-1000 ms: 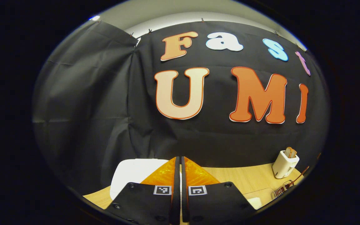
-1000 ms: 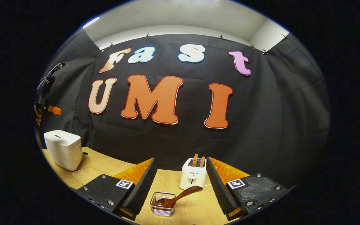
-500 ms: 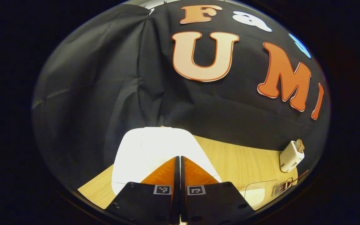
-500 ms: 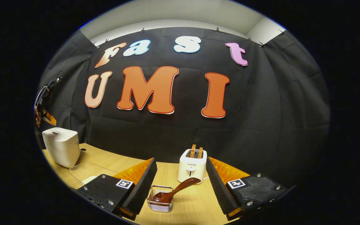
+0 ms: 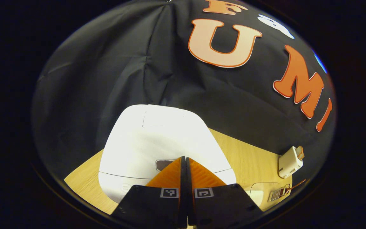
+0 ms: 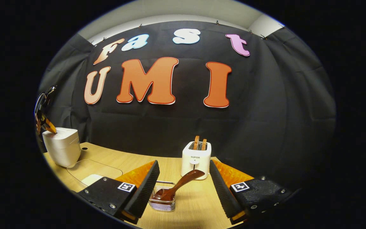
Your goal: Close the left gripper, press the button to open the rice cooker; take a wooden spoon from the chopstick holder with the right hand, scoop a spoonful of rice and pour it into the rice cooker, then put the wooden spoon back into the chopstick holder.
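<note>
My left gripper (image 5: 183,158) is shut with nothing between its fingers, its tips at the dark button (image 5: 163,164) on the front of the white rice cooker's (image 5: 157,140) lid, which is down. In the right gripper view the same cooker (image 6: 63,146) stands at the far left with the left gripper (image 6: 49,126) tipped down onto its top. My right gripper (image 6: 183,168) is open above the table. A brown wooden spoon (image 6: 178,186) leans out of the wire chopstick holder (image 6: 161,203) between and just beyond its fingers.
A white toaster (image 6: 195,160) with two slices stands behind the holder, seen also as the toaster (image 5: 289,162) at the right. A clear container (image 6: 89,170) with something white in it sits on the wooden table (image 6: 199,206) between cooker and holder.
My left gripper has dropped and tilted down onto the rice cooker's lid, which now looms large. My right gripper has edged forward toward the spoon and holder.
</note>
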